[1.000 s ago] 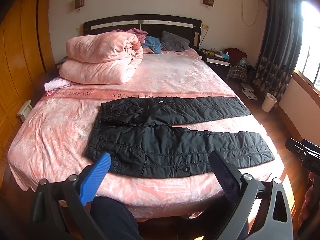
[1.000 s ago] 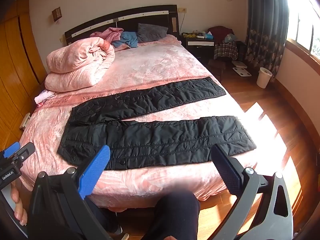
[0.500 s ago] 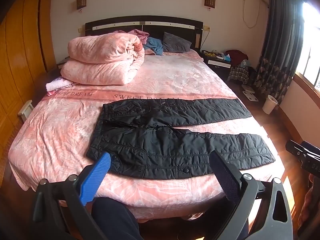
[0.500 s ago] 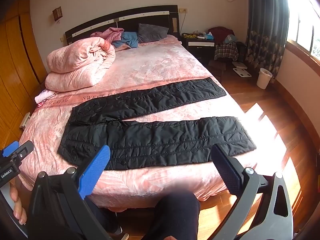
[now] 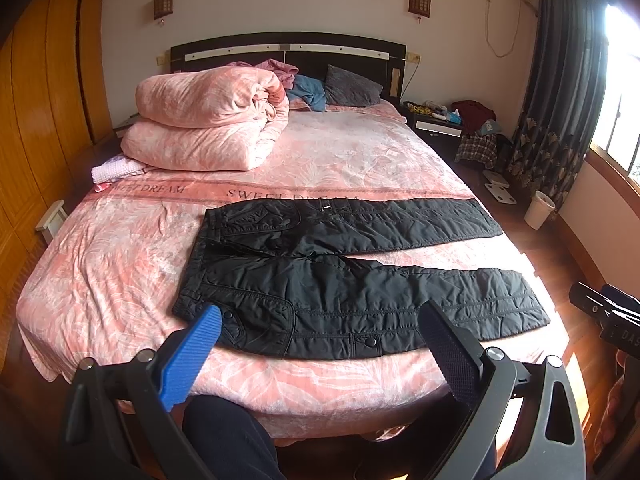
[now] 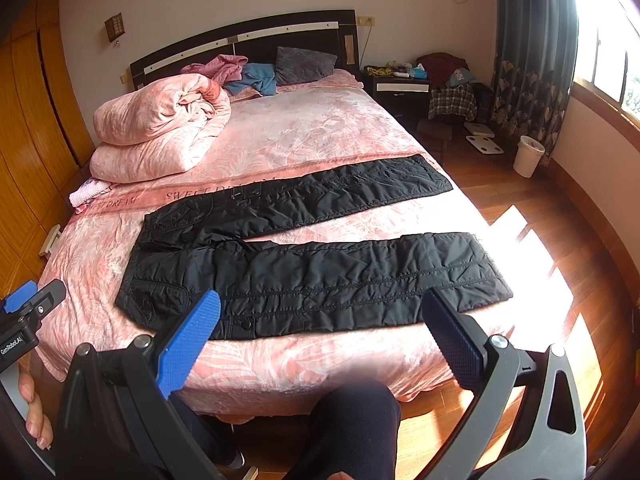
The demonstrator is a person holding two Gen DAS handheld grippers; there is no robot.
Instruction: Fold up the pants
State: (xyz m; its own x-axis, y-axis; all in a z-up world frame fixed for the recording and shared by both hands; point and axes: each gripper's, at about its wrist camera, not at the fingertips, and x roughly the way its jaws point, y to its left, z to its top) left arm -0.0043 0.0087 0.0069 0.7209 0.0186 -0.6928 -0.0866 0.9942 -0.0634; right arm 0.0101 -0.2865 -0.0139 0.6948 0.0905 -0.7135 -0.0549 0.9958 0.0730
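Observation:
Black quilted pants (image 5: 328,276) lie flat across the foot of the pink bed (image 5: 100,264), waist to the left and the two legs spread apart pointing right; they also show in the right wrist view (image 6: 304,264). My left gripper (image 5: 320,344) is open and empty, held in the air before the near bed edge, in front of the waist and near leg. My right gripper (image 6: 320,336) is open and empty, in front of the near leg. Each gripper shows at the edge of the other's view.
A rolled pink duvet (image 5: 208,120) and pillows sit at the head of the bed. A nightstand (image 6: 400,88), clothes, a scale and a white bin (image 6: 528,156) stand on the wooden floor to the right. Wooden wardrobe (image 5: 36,120) at left. My knees are below.
Both grippers have drifted slightly toward the bed; the pants have not moved and both grippers stay open.

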